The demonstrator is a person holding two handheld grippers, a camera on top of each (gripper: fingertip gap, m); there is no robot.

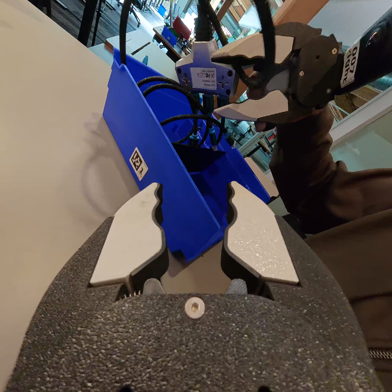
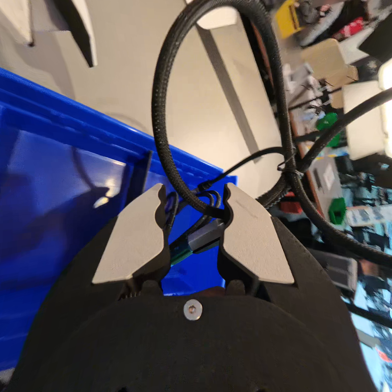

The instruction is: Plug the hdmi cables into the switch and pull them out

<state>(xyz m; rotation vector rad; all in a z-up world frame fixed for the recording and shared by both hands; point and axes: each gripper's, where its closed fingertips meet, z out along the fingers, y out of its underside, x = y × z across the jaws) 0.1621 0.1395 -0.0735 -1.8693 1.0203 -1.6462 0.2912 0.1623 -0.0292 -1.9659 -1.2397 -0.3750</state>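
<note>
Two grippers work at one blue bin (image 1: 148, 131) on a white table (image 1: 42, 106). The left gripper (image 1: 194, 198) has its fingers spread astride the bin's near wall, seemingly not pressing it. The right gripper (image 2: 194, 199) is also spread; a grey hub (image 1: 204, 72) with braided black cables (image 2: 165, 127) sits between its fingers, touching the right one, though whether it is gripped is unclear. Cable ends hang into the bin's far part.

Glossy blue plastic bin (image 1: 148, 131), black braided-cloth cable (image 2: 163, 131), and matt white table (image 1: 42, 106), smooth.
</note>
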